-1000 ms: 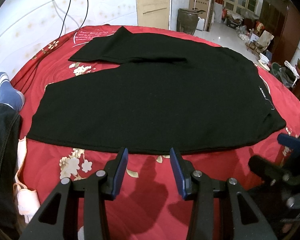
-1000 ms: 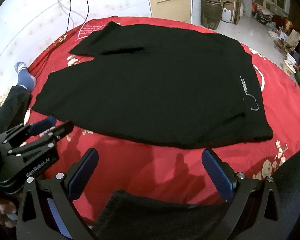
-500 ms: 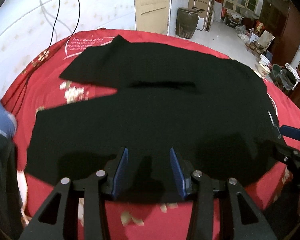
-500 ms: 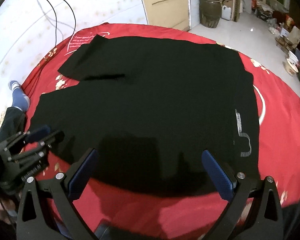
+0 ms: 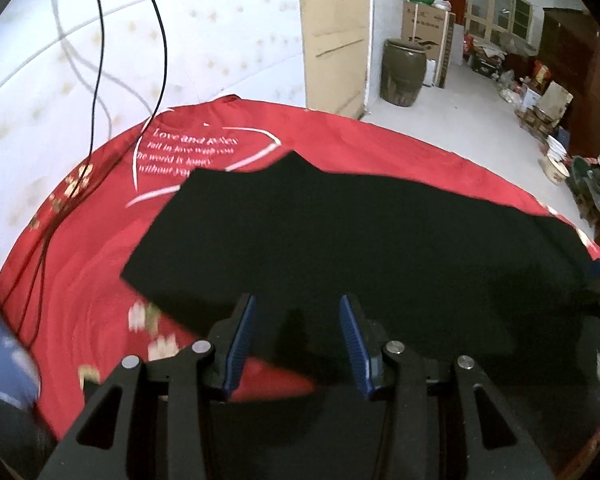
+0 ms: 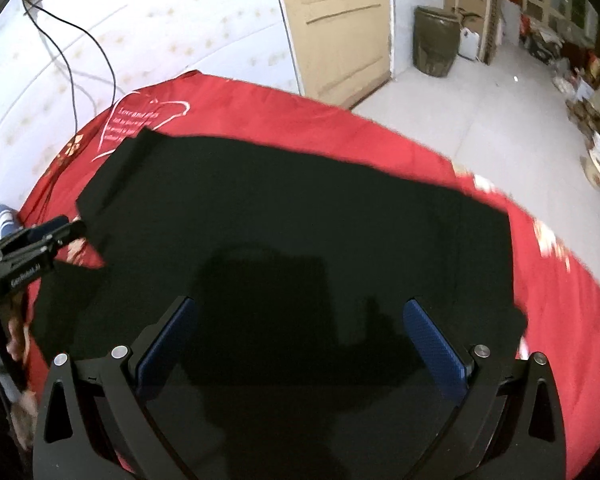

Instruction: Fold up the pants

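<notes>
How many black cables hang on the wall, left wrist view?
2: one cable on the left, another cable just right of it, both dropping toward the red bedspread.

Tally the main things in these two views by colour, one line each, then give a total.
Black: 1, the pants
Red: 1, the bedspread
Blue-padded: 2, the left tool and the right tool
Total: 4

Your black pants (image 5: 380, 248) lie spread flat on the red bedspread (image 5: 80, 280), one leg reaching toward the heart print with white lettering (image 5: 188, 152); near edges are lost in shadow.
</notes>
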A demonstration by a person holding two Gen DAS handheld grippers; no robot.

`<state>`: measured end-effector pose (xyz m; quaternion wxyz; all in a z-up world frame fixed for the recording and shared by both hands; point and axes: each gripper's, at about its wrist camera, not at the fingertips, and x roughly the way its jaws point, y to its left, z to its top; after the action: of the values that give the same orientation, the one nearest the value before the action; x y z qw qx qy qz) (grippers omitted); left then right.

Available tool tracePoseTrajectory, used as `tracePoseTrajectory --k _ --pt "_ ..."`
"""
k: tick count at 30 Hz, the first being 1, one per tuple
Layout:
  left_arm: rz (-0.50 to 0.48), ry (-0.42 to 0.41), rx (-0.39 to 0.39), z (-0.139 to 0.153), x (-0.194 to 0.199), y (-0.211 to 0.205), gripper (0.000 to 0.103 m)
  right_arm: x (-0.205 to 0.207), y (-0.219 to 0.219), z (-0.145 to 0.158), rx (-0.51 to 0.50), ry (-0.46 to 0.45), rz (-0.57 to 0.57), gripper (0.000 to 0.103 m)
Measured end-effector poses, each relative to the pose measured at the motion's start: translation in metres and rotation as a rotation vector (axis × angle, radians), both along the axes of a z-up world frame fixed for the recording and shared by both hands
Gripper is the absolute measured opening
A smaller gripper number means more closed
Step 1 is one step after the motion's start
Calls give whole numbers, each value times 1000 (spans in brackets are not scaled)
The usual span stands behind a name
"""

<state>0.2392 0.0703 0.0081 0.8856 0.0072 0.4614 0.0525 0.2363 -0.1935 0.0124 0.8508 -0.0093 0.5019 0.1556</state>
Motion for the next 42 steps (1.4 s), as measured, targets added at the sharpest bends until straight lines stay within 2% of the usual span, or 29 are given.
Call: tracePoseTrajectory --k 5,10,18,19,20,22,23,24,25,26,28,29,30,35,38,42 --pt "4 -16 9 -13 42 14 49 53 -3 -9 13 -24 55 103" --pt "11 -14 19 -26 72 21 50 94 5 -26 -32 -25 137 103" --pt "-17 2 51 -36 94 12 49 128 12 -47 -57 11 200 103" --pt "-23 8 66 -38 95 9 46 131 14 -52 -72 28 215 97" --pt "-26 12 74 -40 97 8 38 132 16 -56 -83 40 227 91" --pt "-32 16 86 -43 100 4 30 135 14 -59 -59 48 245 79" --pt "-31 15 101 -43 101 2 21 137 14 -58 -59 49 243 69" --pt "-33 17 118 -43 101 0 15 137 14 -57 -68 44 239 56" --pt "-32 18 137 -45 102 -3 11 138 16 -58 -133 18 224 21" --pt "-30 15 149 -45 102 -5 8 137 18 -59 -198 -12 216 13" --pt "-29 16 174 -45 102 -8 5 139 17 -58 -182 0 222 9" --pt "-25 9 180 -43 101 -8 5 137 18 -56 -196 -6 230 0" --pt "-18 -3 171 -38 98 -7 5 135 20 -53 -213 -19 236 0" --pt "-12 -82 114 -1 67 -4 4 112 11 -21 -169 -75 232 0" --pt "-25 -119 110 18 40 -9 4 87 9 5 -146 -112 248 0" --pt "-9 -170 37 38 -8 -7 4 57 1 30 -115 -131 250 0"
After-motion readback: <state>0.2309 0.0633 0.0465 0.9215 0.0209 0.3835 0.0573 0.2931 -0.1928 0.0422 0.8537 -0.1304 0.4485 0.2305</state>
